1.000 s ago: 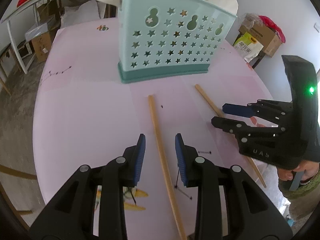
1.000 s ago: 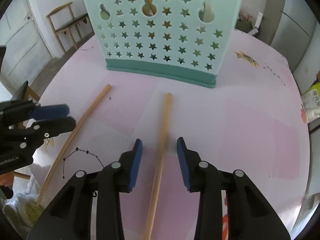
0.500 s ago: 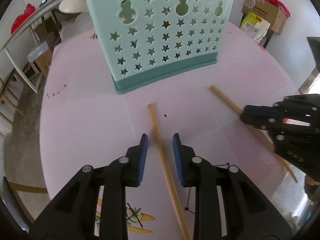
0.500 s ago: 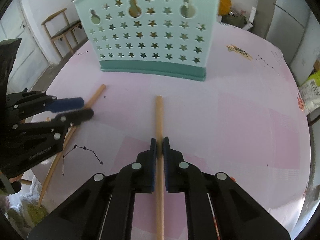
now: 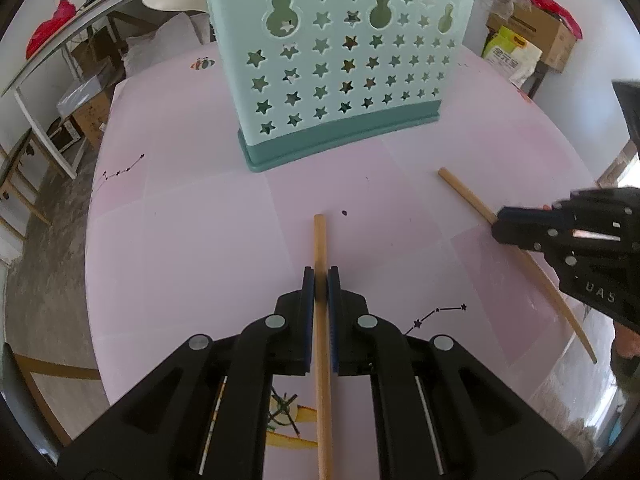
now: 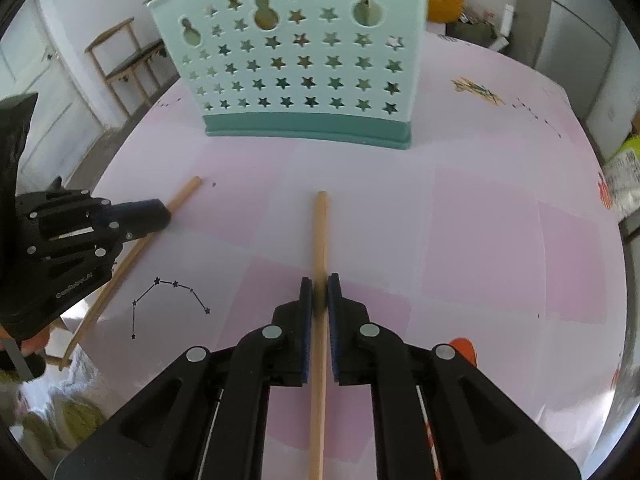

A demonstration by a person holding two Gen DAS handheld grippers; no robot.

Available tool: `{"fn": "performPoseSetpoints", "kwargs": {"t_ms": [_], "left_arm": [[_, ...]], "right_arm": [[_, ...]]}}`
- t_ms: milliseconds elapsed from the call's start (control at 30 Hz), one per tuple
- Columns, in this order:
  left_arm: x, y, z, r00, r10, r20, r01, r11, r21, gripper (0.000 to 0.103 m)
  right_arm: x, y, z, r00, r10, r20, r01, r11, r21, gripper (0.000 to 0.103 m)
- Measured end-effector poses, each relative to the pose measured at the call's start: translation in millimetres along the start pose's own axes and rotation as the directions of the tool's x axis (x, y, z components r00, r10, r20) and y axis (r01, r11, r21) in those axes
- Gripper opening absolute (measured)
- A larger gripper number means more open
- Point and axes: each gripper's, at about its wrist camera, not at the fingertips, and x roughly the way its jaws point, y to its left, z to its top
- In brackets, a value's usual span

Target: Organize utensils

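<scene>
In front of the teal utensil caddy (image 5: 340,64), on the pink table (image 5: 192,240), I'm clamping my left gripper (image 5: 320,280) on one wooden chopstick (image 5: 320,240) and my right gripper (image 6: 319,292) on the other chopstick (image 6: 320,232). I'm judging this the pickup step; next I'm lifting both, tipping them upright and dropping them into the caddy.
</scene>
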Motion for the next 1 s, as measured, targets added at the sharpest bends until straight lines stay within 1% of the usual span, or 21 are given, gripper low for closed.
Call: {"fn": "performPoseSetpoints", "kwargs": {"t_ms": [67,167,233,300,400,433,500,600,667,733,767,833,933,1000], "left_arm": [[0.5,-1.5,0.9,1.000,0.006,-0.006,-0.006,1.000,0.010,0.006],[-0.1,-3.5,-1.9,1.000,0.014,0.007,-0.014,1.000,0.018,0.005],[-1.0,-0.8,-3.4,1.000,-0.002,0.019,0.002,1.000,0.000,0.005],[-1.8,3.7,-3.0,0.999,-0.027,0.025,0.028,0.999,-0.030,0.005],[-12.4,13.0,-0.2,0.997,-0.048,0.065,0.053,0.996,-0.068,0.005],[-18.4,15.1,1.1,0.995,-0.057,0.083,0.063,0.995,-0.077,0.005],[-34.5,19.9,4.5,0.988,-0.086,0.130,0.099,0.990,-0.098,0.005],[-61.4,27.8,6.8,0.969,-0.134,0.209,0.162,0.979,-0.126,0.005],[-80.1,33.8,4.6,0.950,-0.169,0.264,0.212,0.967,-0.144,0.005],[-92.1,38.6,2.2,0.935,-0.193,0.298,0.248,0.956,-0.156,0.005],[-99.6,41.1,0.4,0.924,-0.206,0.322,0.269,0.949,-0.165,0.005],[-109.4,44.4,-1.6,0.909,-0.223,0.353,0.298,0.939,-0.174,0.005],[-126.8,51.6,-1.1,0.876,-0.250,0.413,0.349,0.919,-0.183,0.005],[-133.9,53.2,-0.2,0.860,-0.257,0.440,0.368,0.910,-0.189,0.005]], "right_arm": [[2.2,2.4,3.7,1.000,-0.001,0.001,0.001,1.000,-0.007,0.011],[4.2,2.9,6.1,1.000,0.003,0.017,-0.003,1.000,-0.005,0.010],[4.3,1.0,6.2,1.000,0.004,0.028,-0.004,1.000,0.008,0.007],[3.8,-3.8,7.2,0.999,0.026,0.031,-0.027,0.999,0.045,0.007],[-5.7,-10.7,9.8,0.996,0.056,0.073,-0.062,0.995,0.084,0.007],[-13.4,-12.3,10.9,0.993,0.071,0.099,-0.080,0.993,0.091,0.007],[-26.2,-15.1,12.2,0.986,0.090,0.140,-0.105,0.989,0.104,0.007],[-44.5,-20.0,13.9,0.972,0.123,0.199,-0.150,0.981,0.126,0.007],[-53.1,-21.9,13.3,0.964,0.141,0.227,-0.175,0.975,0.138,0.007],[-58.3,-23.1,12.4,0.957,0.151,0.247,-0.192,0.970,0.150,0.007],[-61.5,-24.0,11.7,0.953,0.157,0.259,-0.202,0.966,0.159,0.007],[-66.4,-27.5,10.7,0.949,0.159,0.273,-0.209,0.963,0.168,0.007],[-70.5,-30.0,11.8,0.944,0.159,0.290,-0.217,0.959,0.181,0.007],[-71.9,-30.3,11.9,0.941,0.159,0.297,-0.220,0.958,0.184,0.007]]}}
